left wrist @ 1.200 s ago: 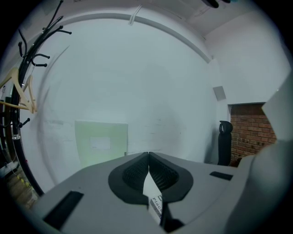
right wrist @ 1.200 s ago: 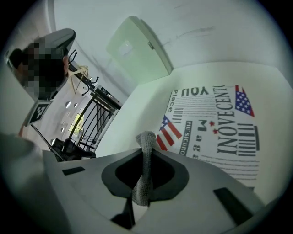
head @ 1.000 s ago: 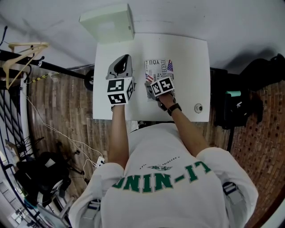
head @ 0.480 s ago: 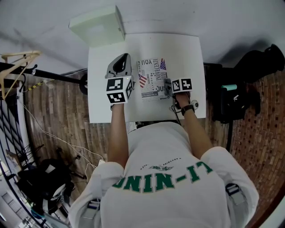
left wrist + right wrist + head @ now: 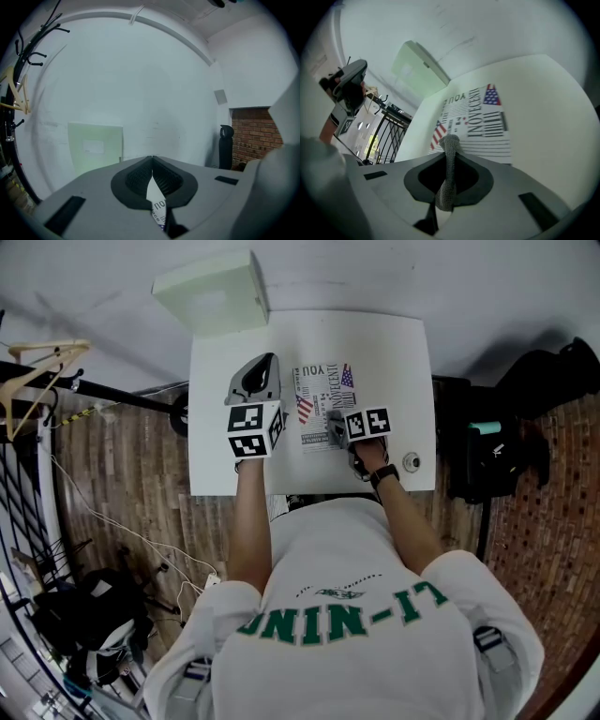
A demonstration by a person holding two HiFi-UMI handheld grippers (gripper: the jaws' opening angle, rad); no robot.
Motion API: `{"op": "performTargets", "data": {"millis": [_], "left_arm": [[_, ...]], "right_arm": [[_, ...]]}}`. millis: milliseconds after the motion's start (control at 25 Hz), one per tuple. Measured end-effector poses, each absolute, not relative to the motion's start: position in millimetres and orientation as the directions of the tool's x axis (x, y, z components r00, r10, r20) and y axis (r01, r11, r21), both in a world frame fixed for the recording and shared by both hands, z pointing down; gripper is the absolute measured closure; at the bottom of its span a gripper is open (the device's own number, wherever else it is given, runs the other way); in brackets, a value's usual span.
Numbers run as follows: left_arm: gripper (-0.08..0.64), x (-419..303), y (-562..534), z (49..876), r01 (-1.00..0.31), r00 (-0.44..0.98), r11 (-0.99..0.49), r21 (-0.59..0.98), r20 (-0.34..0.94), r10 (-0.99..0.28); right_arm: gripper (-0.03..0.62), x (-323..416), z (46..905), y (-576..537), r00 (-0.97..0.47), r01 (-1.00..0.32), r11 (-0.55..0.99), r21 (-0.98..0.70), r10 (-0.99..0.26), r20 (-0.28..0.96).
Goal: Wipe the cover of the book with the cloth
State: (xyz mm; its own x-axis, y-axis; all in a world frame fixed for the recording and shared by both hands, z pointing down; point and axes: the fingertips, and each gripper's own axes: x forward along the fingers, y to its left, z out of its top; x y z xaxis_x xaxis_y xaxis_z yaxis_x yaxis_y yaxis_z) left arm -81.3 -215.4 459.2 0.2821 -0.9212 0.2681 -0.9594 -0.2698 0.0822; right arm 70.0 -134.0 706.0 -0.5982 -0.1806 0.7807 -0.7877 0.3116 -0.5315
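The book (image 5: 321, 399) lies flat on the white table (image 5: 394, 362), its cover printed with black text and a small flag; the right gripper view shows it too (image 5: 480, 122). My right gripper (image 5: 336, 430) sits at the book's near right corner, shut on a grey knitted cloth (image 5: 449, 164) that sticks out past the jaw tips over the cover. My left gripper (image 5: 268, 360) is left of the book, pointing at the far wall. Its jaws (image 5: 152, 161) meet at the tip, and a sliver of book print shows in the gap below them.
A pale green flat box (image 5: 214, 292) stands beyond the table's far left corner, against the wall (image 5: 96, 147). A small round object (image 5: 411, 462) rests near the table's front right edge. Dark bags (image 5: 506, 451) are on the floor to the right, a rack with hangers (image 5: 47, 348) to the left.
My right gripper slid right with the cloth across the near part of the cover, then came partway back left. The left gripper stayed put.
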Motion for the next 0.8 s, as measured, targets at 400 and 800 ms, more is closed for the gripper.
{"op": "performTargets", "data": {"millis": [400,800], "left_arm": [[0.545,-109,-197,459,-0.975,0.222,-0.21,0.073,0.273,-0.936],[0.545,-104,-200,461,-0.97,0.241,-0.228,0.079,0.274,-0.931]], "right_arm": [[0.558,-19,719,-101,-0.627,-0.691,0.482,-0.539,-0.028,0.779],[0.558,50,723,-117,-0.579,-0.775,0.397,-0.492,-0.133,0.805]]}}
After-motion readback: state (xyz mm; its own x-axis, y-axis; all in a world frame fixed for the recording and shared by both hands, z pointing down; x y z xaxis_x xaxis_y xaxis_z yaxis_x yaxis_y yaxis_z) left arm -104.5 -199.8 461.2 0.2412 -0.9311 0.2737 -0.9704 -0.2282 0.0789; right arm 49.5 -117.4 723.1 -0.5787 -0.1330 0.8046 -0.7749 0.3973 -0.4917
